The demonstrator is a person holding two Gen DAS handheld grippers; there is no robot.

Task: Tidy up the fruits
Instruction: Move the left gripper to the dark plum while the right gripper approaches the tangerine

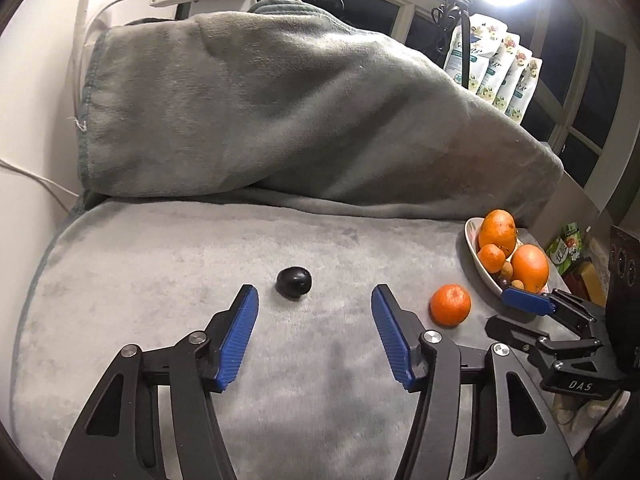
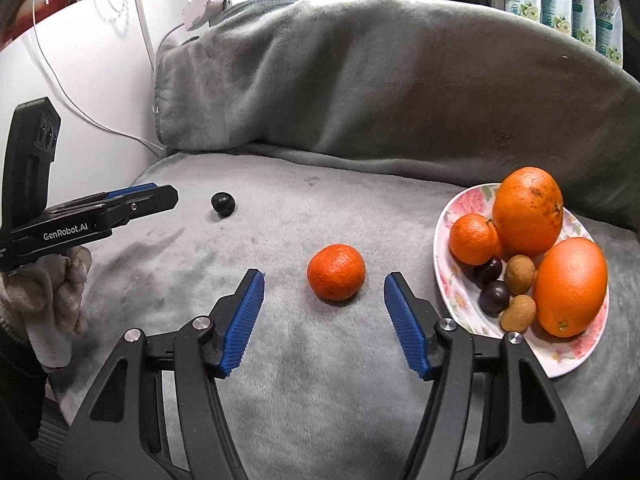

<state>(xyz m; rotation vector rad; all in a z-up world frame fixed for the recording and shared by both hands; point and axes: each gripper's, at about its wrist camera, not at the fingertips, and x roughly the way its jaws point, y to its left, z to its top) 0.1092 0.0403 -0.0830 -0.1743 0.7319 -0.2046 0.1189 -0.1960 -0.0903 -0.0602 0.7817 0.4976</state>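
Left gripper [image 1: 315, 294] pointed down and forward, blue pads apart, nothing between them. Right gripper [image 2: 324, 280] posed the same, jaws apart, gripping nothing. A gloved hand [image 2: 48, 292] held the left gripper's handle, seen from the right wrist.

"GenRobot.AI" on left gripper [image 2: 136, 200] body; "DAS" on right gripper [image 1: 520, 300] body; pouch print unreadable.

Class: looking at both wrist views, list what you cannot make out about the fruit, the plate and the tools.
- Floral white plate: left wrist view, near end hidden by the right tool.
- Small dark round fruit: too small and dark to identify in either view.
- Left tool: right wrist view shows it side-on, so its opening is hidden.
- What the grey fleece blanket covers: hidden.
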